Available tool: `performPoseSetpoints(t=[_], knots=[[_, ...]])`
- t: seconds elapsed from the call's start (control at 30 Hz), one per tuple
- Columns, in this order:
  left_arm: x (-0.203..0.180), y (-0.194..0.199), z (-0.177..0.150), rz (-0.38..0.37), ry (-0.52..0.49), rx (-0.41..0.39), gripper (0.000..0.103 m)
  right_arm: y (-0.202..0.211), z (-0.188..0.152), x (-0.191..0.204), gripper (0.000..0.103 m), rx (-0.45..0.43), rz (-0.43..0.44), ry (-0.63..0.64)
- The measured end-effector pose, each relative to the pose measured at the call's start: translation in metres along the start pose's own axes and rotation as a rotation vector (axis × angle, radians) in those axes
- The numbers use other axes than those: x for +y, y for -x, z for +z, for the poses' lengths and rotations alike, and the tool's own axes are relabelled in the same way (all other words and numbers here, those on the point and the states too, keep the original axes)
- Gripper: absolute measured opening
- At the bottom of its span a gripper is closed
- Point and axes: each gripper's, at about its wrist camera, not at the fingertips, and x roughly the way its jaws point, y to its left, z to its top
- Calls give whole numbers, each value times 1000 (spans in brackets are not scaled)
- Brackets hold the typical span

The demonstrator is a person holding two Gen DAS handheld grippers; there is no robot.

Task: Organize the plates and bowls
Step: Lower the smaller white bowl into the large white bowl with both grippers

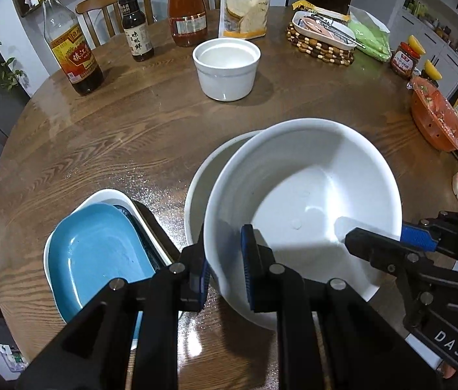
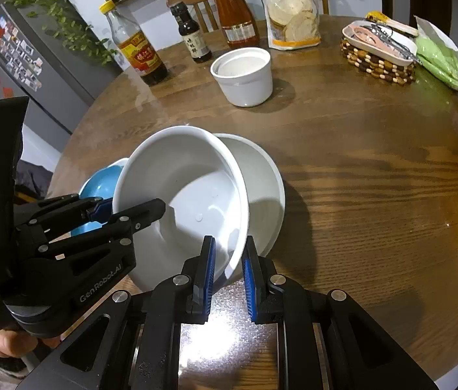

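A large white bowl (image 1: 310,201) (image 2: 183,188) is held tilted over a second white bowl (image 1: 209,175) (image 2: 261,195) that sits on the round wooden table. My left gripper (image 1: 225,253) is shut on the top bowl's near-left rim; it shows in the right wrist view (image 2: 131,209) too. My right gripper (image 2: 229,260) straddles the bowl's near-right rim, with a small gap at the pads; it also shows in the left wrist view (image 1: 378,237). A blue plate (image 1: 98,253) lies in a white dish (image 1: 121,196) to the left. A small white bowl (image 1: 227,68) (image 2: 243,76) stands farther back.
Bottles (image 1: 72,45), a sauce jar (image 1: 186,9) and a flour bag (image 1: 245,3) line the far table edge. A beaded trivet with a tray (image 1: 323,39), a green bag (image 1: 370,37), jars (image 1: 404,60) and an orange container (image 1: 437,117) stand at the right. Chairs stand behind the table.
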Motion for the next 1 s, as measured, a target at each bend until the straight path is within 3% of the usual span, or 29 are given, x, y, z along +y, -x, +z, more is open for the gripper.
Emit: performPoseSetpoints(t=[0.67, 1.0], knots=[[5, -15, 6, 1, 15, 34, 19, -13, 9, 1, 18, 26, -33, 3], [0, -20, 9, 16, -32, 44, 19, -16, 14, -2, 18, 39, -54, 2]])
